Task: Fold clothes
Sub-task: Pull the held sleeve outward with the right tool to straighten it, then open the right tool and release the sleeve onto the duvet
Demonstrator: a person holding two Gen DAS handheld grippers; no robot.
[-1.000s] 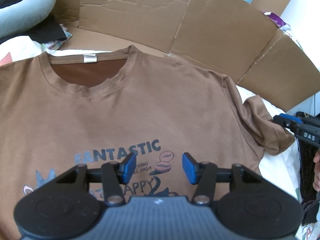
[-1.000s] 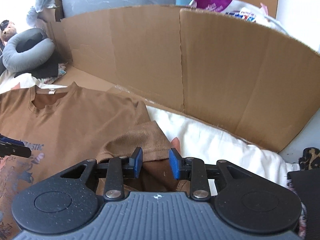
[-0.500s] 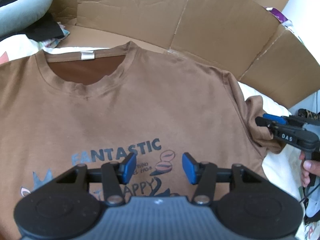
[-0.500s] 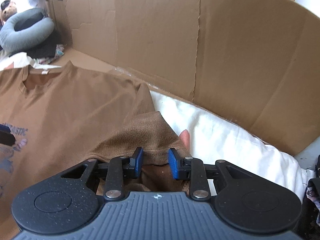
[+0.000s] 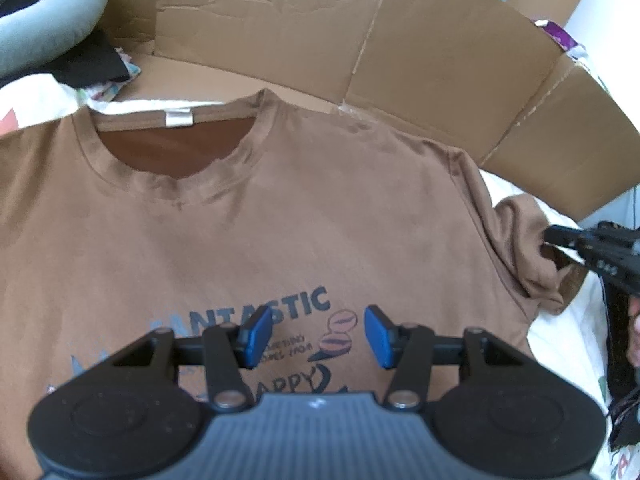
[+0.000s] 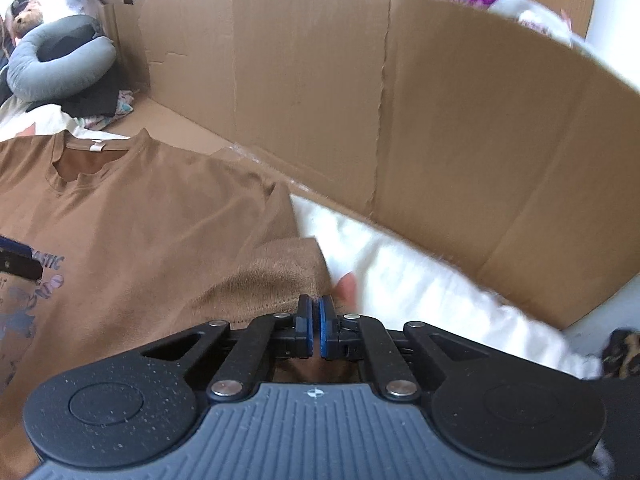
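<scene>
A brown T-shirt (image 5: 280, 220) with a "FANTASTIC" print lies flat and face up on white bedding, collar towards the cardboard. My left gripper (image 5: 316, 336) hovers over the print, open, with nothing between its blue pads. The shirt's right sleeve (image 5: 524, 240) is bunched at the edge. In the right wrist view that sleeve (image 6: 272, 276) ends at my right gripper (image 6: 316, 320). Its pads are pressed together on the sleeve's hem. The left wrist view shows the right gripper (image 5: 560, 238) pinching the sleeve from the right.
A cardboard wall (image 6: 460, 140) curves around the back and right. White bedding (image 6: 400, 280) lies bare to the right of the sleeve. A grey neck pillow (image 6: 60, 64) and dark clothes sit at the back left. A person's hand (image 5: 634, 340) is at the right edge.
The right gripper's jaws have come together on the sleeve hem, which lay between open pads before. The left gripper has stayed over the print.
</scene>
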